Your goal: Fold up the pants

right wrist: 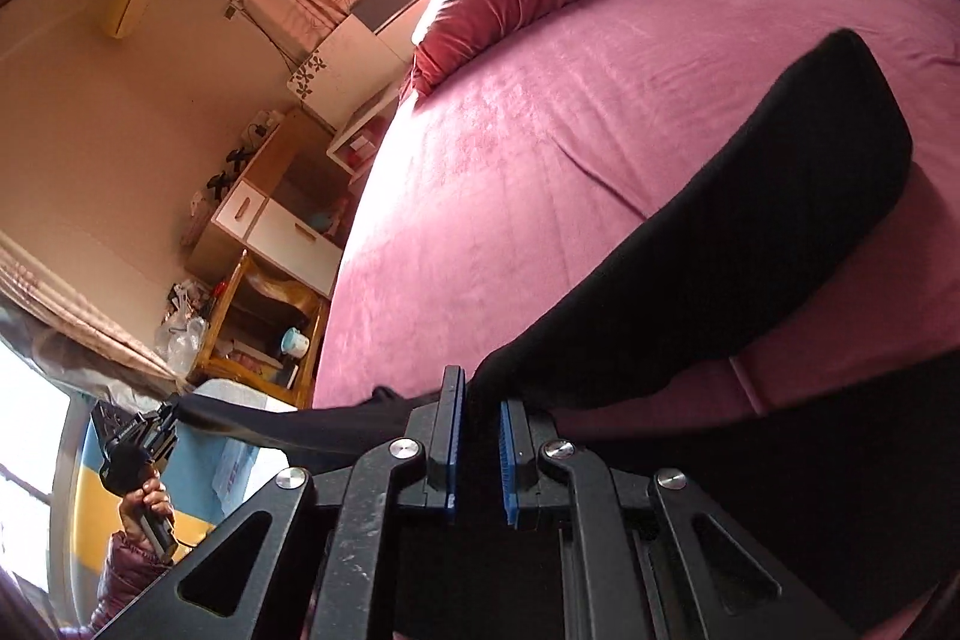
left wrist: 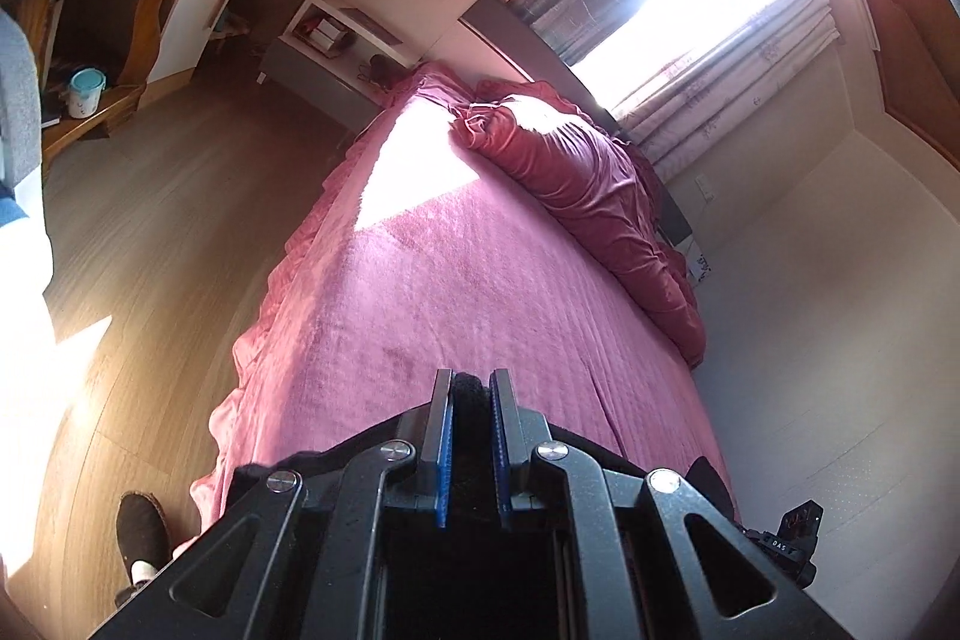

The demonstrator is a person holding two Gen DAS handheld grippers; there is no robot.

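Observation:
The black pants (right wrist: pixel 780 220) lie stretched across the pink bed (right wrist: pixel 540 130), one end reaching far up to the right. In the right wrist view my right gripper (right wrist: pixel 480 400) is shut on the near edge of the pants, with black cloth filling the gap between its blue pads. A taut strip of the cloth runs left to my left gripper (right wrist: pixel 171 412), which a hand (right wrist: pixel 147 505) holds off the bed's edge. In the left wrist view the left gripper (left wrist: pixel 471 381) is shut on a fold of black cloth, and more of the pants (left wrist: pixel 708 478) shows beside it.
A rumpled red quilt (left wrist: pixel 576 172) lies along the bed's window side. Wooden floor (left wrist: pixel 180 232) runs along the other side, with a slippered foot (left wrist: pixel 141 526), a wooden shelf unit (left wrist: pixel 114 40) and a white nightstand (left wrist: pixel 336 34). Curtains (left wrist: pixel 720 58) hang behind the bed.

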